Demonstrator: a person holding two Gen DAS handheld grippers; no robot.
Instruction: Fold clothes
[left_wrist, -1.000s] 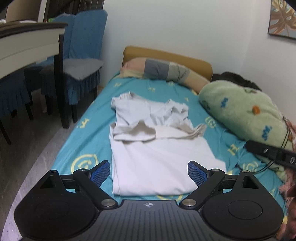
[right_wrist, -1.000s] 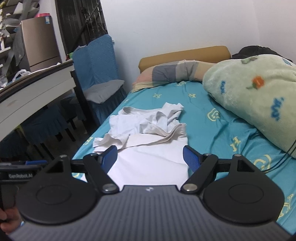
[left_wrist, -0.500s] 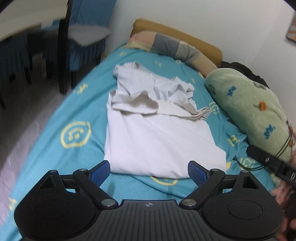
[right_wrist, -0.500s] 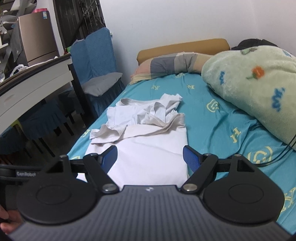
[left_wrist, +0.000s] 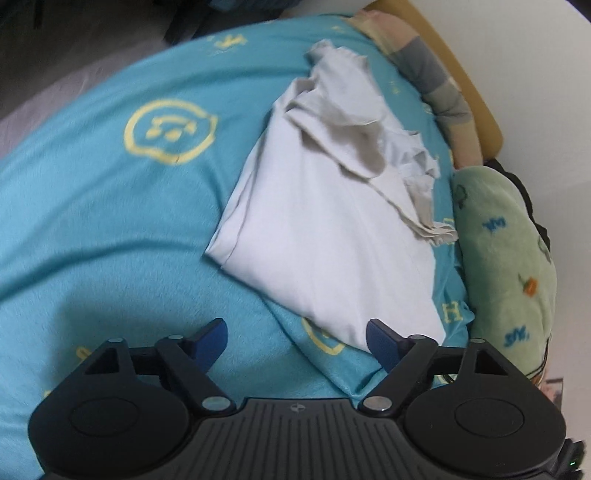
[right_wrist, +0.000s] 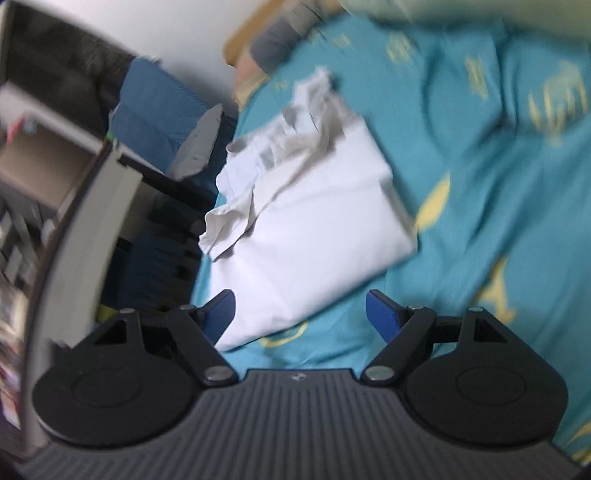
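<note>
A white T-shirt (left_wrist: 332, 221) lies partly folded on the teal bed sheet (left_wrist: 110, 221), its sleeves and collar bunched at the far end. It also shows, blurred, in the right wrist view (right_wrist: 314, 229). My left gripper (left_wrist: 297, 341) is open and empty, hovering just short of the shirt's near hem; its right fingertip (left_wrist: 380, 341) overlaps the hem's near right corner in view. My right gripper (right_wrist: 301, 314) is open and empty above the near hem, its left fingertip (right_wrist: 221, 312) by the shirt's near left corner.
A green patterned blanket (left_wrist: 509, 251) lies along the right side of the bed. A striped pillow (left_wrist: 432, 74) and wooden headboard (left_wrist: 476, 85) are at the far end. A desk (right_wrist: 85, 229) and a blue-covered chair (right_wrist: 159, 110) stand left of the bed.
Both grippers have tipped down and moved closer to the shirt's near hem, the left rolling one way and the right the other. Both stay open. The shirt has not moved.
</note>
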